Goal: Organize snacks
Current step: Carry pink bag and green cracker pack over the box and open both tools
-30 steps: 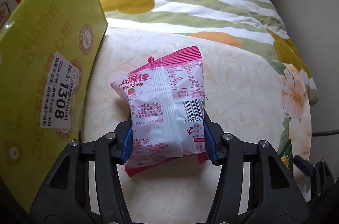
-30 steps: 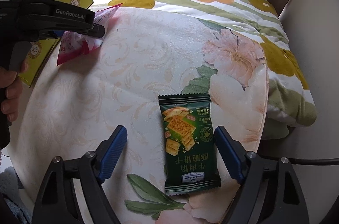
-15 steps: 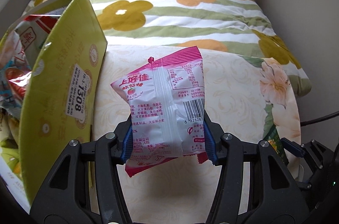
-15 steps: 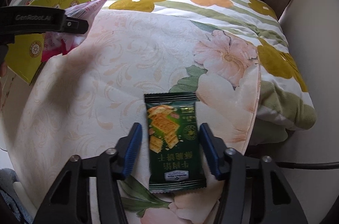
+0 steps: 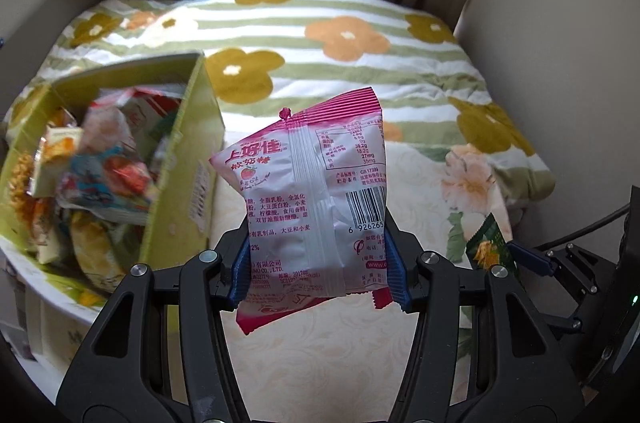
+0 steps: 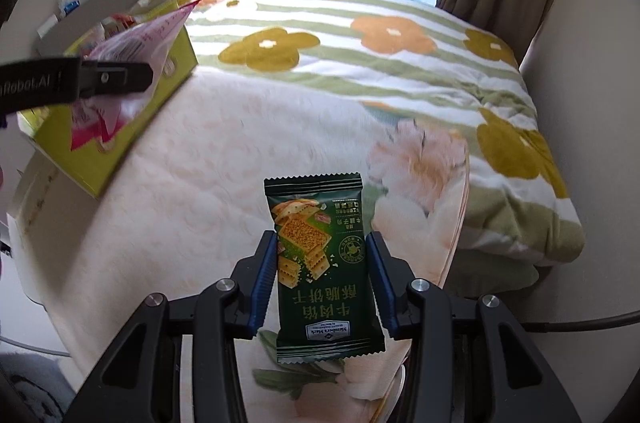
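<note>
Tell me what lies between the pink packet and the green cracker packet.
Only bare cream bedspread: the right wrist view shows nothing between the pink packet and the green cracker packet.

Pink-and-white snack packet (image 5: pixel 316 207) and dark green cracker packet (image 6: pixel 324 263) both held upright above the bed.

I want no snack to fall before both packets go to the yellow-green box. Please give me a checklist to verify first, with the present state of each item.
1. Left gripper jaws closed on the pink packet: ok.
2. Right gripper jaws closed on the green packet: ok.
3. Both packets lifted clear of the bed cover: ok.
4. Yellow-green box open on top: ok.
5. Free space in the box: cannot tell; it looks crowded with snacks.
6. Grip firm enough to carry: cannot tell; the pads hold only the lower part of each packet.
</note>
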The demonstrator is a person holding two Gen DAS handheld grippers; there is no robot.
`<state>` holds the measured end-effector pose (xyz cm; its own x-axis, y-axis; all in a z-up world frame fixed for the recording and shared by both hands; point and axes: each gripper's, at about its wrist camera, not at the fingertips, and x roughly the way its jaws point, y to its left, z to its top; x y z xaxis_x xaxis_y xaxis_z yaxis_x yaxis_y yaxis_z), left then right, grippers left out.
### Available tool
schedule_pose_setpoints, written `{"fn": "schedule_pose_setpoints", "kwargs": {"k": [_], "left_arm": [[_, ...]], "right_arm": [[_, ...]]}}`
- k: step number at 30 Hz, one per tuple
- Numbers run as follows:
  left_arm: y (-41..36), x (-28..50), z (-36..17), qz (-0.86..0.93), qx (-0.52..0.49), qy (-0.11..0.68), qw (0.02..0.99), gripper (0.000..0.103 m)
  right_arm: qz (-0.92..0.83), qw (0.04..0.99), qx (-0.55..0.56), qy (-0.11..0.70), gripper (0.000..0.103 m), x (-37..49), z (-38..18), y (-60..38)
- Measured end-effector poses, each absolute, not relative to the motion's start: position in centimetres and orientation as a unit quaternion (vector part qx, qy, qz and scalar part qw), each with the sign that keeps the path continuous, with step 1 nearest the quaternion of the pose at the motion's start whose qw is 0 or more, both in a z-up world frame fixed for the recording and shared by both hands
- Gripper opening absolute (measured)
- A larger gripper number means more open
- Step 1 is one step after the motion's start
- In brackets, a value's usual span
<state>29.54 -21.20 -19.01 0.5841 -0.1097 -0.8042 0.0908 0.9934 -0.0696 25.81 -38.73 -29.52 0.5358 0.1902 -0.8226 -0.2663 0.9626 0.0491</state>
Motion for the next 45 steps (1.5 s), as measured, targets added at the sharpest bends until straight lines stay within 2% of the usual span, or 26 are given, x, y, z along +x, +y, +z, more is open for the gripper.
{"fn": "schedule_pose_setpoints", "kwargs": {"k": [11, 20, 32, 42, 43, 45], "left_arm": [[-14.3, 26.6, -10.0, -0.038, -0.038, 0.371, 0.927, 0.051], [-2.3, 27.2, -7.7, -0.018, -0.056, 0.352, 0.934, 0.051], [12.4, 33.7, -11.1, -0.038, -0.045, 0.401, 0.914, 0.051], [13.2, 39.2, -15.2, -0.092, -0.01, 0.459, 0.883, 0.051], [13.0, 39.5, -15.6, -0.096, -0.008, 0.464, 0.88, 0.054], [12.7, 39.8, -16.0, -0.095, -0.003, 0.466, 0.88, 0.071]], "right_arm": [[0.155, 0.907, -0.024, 0.391, 0.041, 26.5, -17.8, -33.8], [0.187, 0.918, -0.037, 0.346, 0.041, 28.1, -12.7, -23.5], [0.194, 0.909, -0.016, 0.37, 0.041, 32.8, -14.3, -9.9], [0.166, 0.895, 0.007, 0.413, 0.041, 36.1, -17.2, -6.8], [0.165, 0.894, 0.009, 0.417, 0.041, 36.4, -17.4, -6.8], [0.162, 0.891, 0.014, 0.425, 0.041, 36.7, -18.0, -6.8]]}}
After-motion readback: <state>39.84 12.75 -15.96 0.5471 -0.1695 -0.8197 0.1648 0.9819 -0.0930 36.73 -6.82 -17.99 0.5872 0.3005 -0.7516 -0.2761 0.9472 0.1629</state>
